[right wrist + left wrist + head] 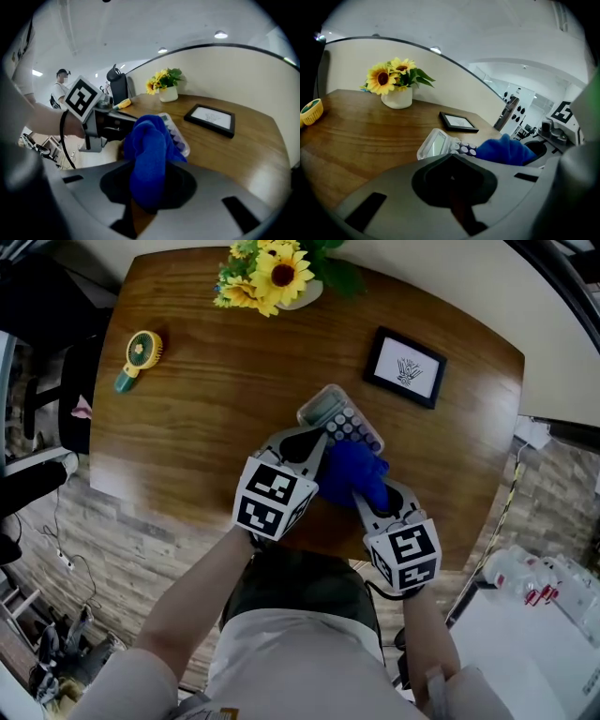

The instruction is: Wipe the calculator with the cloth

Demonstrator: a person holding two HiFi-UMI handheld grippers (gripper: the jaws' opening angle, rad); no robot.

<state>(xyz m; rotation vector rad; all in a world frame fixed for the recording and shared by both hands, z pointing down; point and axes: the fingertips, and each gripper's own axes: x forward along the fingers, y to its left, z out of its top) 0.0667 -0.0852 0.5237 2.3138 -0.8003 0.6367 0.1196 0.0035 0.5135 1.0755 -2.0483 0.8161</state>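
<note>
Office-type interior. A wooden table lies beneath the fingers, with a sunflower vase and a framed picture beyond them. Farther ahead are a curved white partition, recessed ceiling lights and glazed partitions.

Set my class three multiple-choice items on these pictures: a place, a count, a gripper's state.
1. Where does the blue cloth rest? A on the clear plastic calculator; B inside a box; C over a lamp.
2. How many black-framed pictures are on the round wooden table? A one; B two; C three.
3. The right gripper is: A open, empty; B shut on the cloth; C shut on a pen.
Answers: 1 A, blue covers the keypad's near end; 2 A, one frame shows; 3 B, cloth bulges between its jaws.
</note>
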